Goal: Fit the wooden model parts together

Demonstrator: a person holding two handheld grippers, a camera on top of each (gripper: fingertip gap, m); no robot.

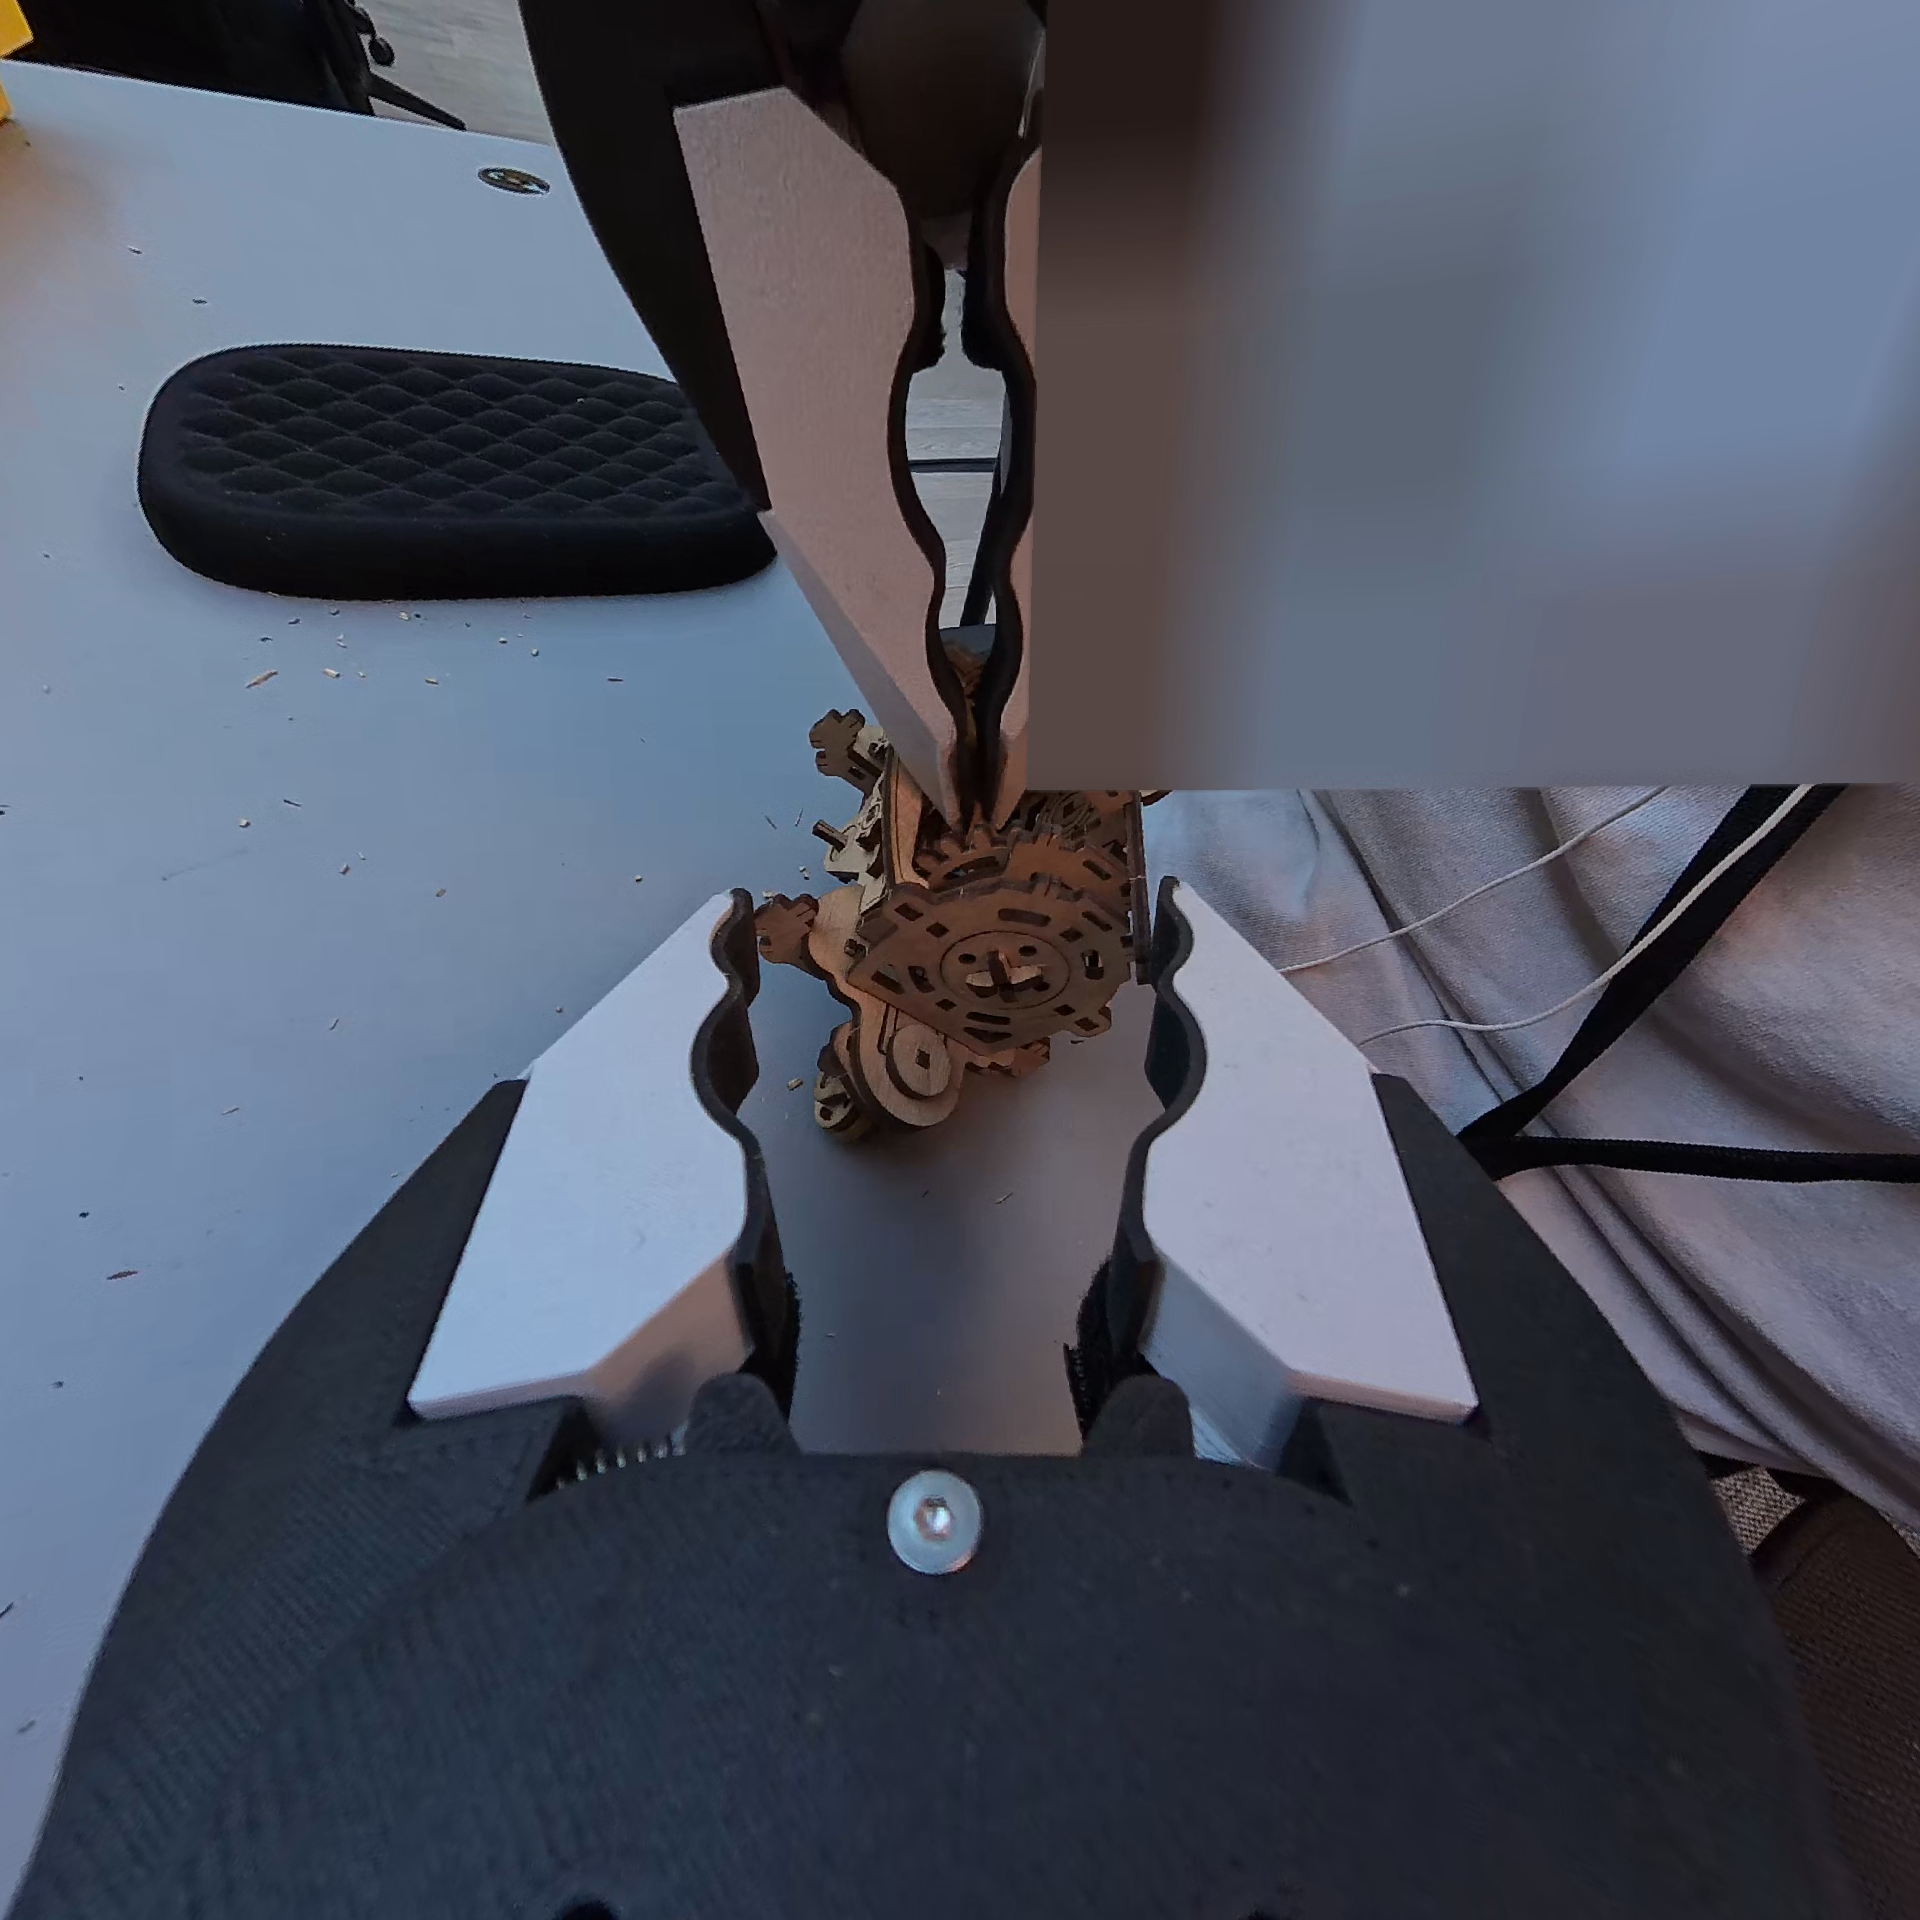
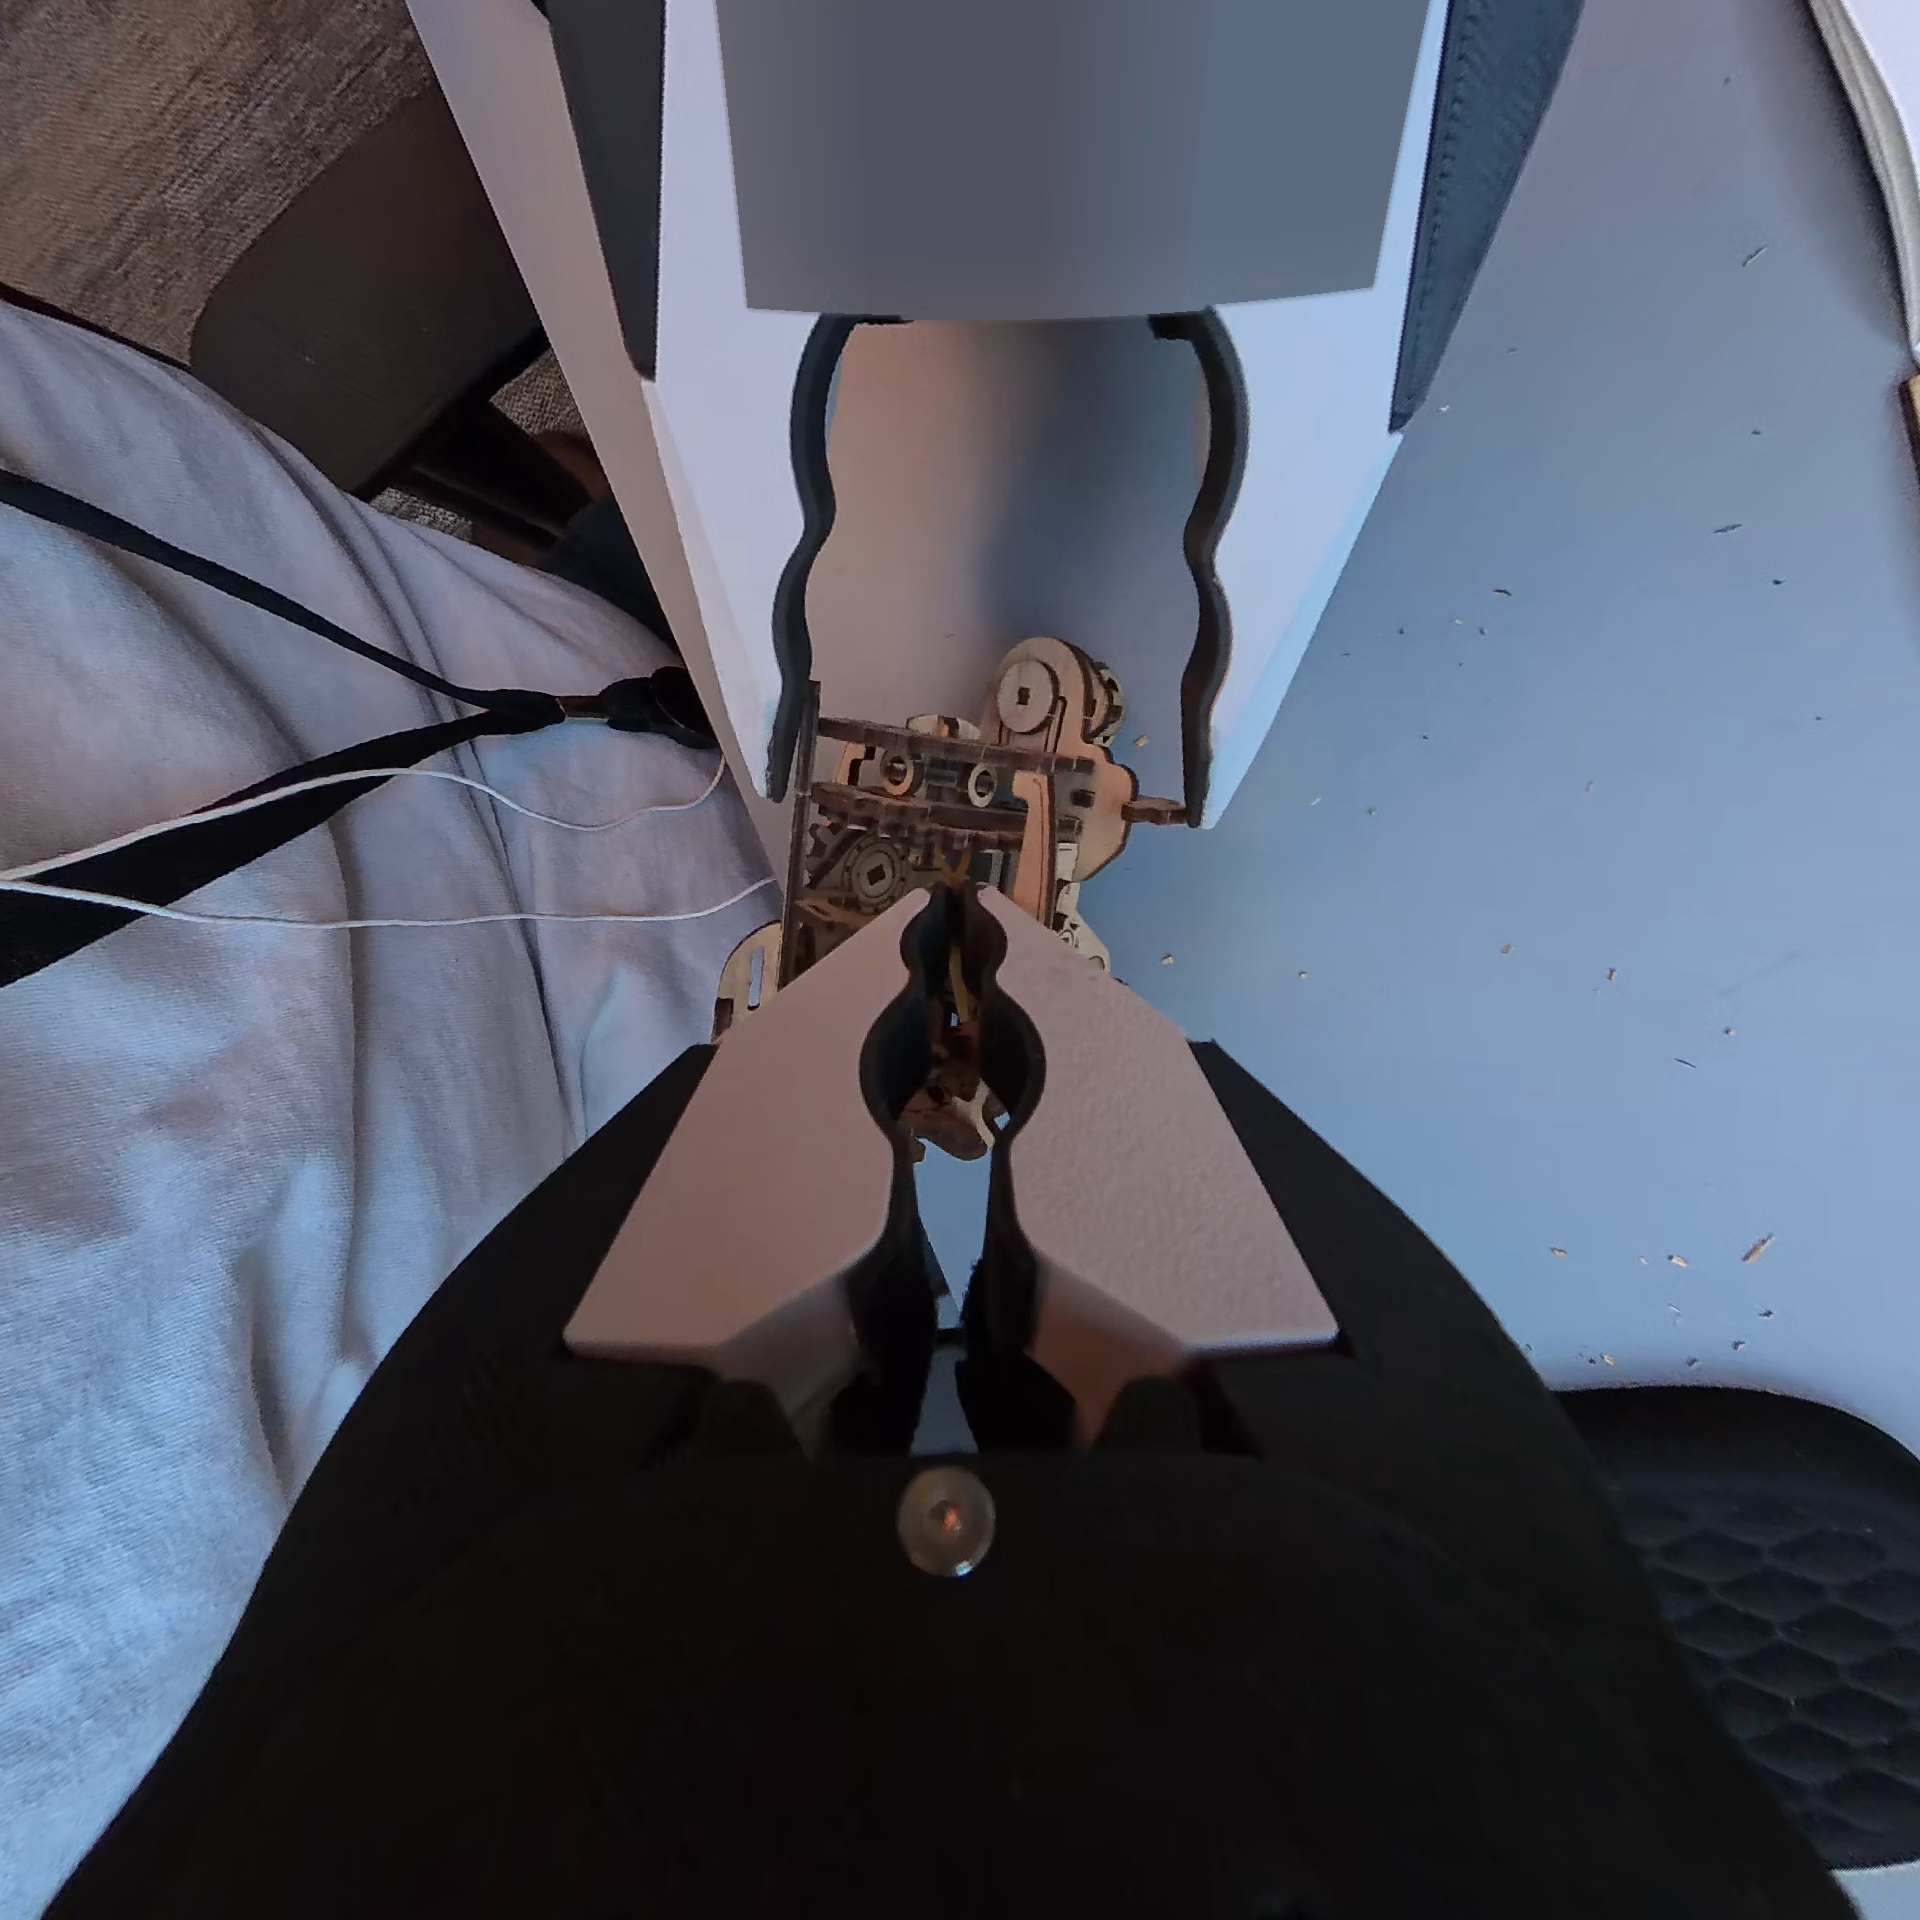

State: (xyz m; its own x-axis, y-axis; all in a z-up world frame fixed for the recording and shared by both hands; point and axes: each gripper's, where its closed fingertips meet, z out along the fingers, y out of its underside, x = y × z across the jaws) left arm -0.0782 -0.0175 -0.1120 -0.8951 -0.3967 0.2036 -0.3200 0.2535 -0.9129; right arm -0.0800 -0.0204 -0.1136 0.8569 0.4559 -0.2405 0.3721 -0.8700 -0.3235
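Note:
The wooden model [image 1: 987, 966], a laser-cut assembly of gears and plates, sits tilted at the grey table's near edge. My left gripper [image 1: 954, 914] has its jaws wide around the model, with the fingertips touching its two ends. My right gripper [image 1: 977, 800] comes down from above, shut, its tips pressed into the model's top. In the right wrist view the right gripper [image 2: 956, 904] pinches a thin wooden sliver [image 2: 961, 982] between its pads over the model [image 2: 935, 821]. The left gripper [image 2: 992, 790] spans the model from the far side.
A black quilted pad [image 1: 447, 468] lies on the table [image 1: 312, 935] to the left and shows in the right wrist view [image 2: 1766, 1610]. Wood chips are scattered on the table. A person's grey clothing [image 1: 1558, 1039] with black straps and white cords borders the table edge. Only a small space, under 4 cm, lies between the two pairs of fingers.

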